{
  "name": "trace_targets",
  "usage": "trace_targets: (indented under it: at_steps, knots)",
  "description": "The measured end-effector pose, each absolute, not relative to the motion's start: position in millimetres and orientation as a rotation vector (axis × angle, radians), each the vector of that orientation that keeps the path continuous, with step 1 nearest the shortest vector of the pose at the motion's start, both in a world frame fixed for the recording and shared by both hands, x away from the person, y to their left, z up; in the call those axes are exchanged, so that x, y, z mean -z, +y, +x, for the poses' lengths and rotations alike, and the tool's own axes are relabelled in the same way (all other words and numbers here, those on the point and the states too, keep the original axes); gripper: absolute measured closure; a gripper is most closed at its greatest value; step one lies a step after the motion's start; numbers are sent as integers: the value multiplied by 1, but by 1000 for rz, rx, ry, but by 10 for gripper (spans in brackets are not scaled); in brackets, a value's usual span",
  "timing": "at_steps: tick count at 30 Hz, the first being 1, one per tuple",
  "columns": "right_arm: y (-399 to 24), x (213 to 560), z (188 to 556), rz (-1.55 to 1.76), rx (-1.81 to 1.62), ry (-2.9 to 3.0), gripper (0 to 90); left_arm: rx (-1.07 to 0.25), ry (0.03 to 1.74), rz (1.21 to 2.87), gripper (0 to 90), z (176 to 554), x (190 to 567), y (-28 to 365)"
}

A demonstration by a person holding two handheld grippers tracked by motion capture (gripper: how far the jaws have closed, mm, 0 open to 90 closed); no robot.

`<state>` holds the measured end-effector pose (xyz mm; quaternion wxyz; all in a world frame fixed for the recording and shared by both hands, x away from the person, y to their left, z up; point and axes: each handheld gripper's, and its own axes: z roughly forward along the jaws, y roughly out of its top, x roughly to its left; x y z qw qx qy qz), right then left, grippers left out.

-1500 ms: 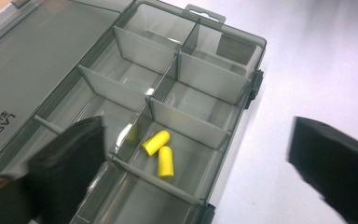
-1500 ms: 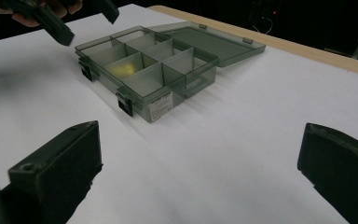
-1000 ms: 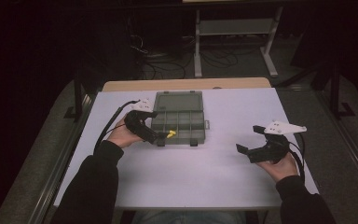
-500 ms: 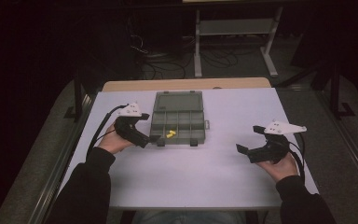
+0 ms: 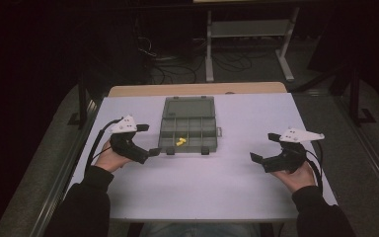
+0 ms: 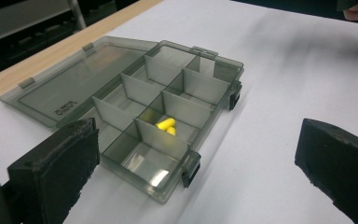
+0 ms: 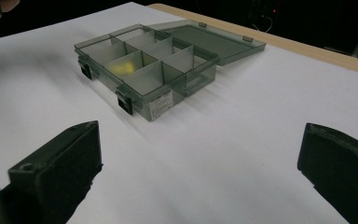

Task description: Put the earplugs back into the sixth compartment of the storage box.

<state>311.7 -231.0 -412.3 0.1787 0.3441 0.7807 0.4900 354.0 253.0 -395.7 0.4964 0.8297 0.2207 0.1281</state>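
Box [image 5: 188,132] open on counter [image 5: 227,173], yellow pieces [image 6: 166,126] inside; your left claw [image 5: 150,140] and right claw [image 5: 264,148] both released, empty.

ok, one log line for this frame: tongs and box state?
left tongs: open, empty, beside box | right tongs: open, empty, apart from box | compartment box: lid open flat | yellow pieces: in one compartment

The room lay dark around the white-topped counter [image 5: 227,192], whose far edge showed a strip of pale wood. Beyond that edge stood a light metal shelf stand [image 5: 249,34], with black cables [image 5: 177,69] tangled on the grey floor [image 5: 54,163] beside it.
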Motion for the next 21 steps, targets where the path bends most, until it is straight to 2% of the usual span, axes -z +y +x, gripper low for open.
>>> trace_targets:
  at_steps: [10,21]
  knots:
    - [-232,412,311,976,-1390,2208,0,-423,609,1921,0,340,404,276]
    - [-232,412,311,983,-1387,2215,0,-488,665,1812,0,317,409,303]
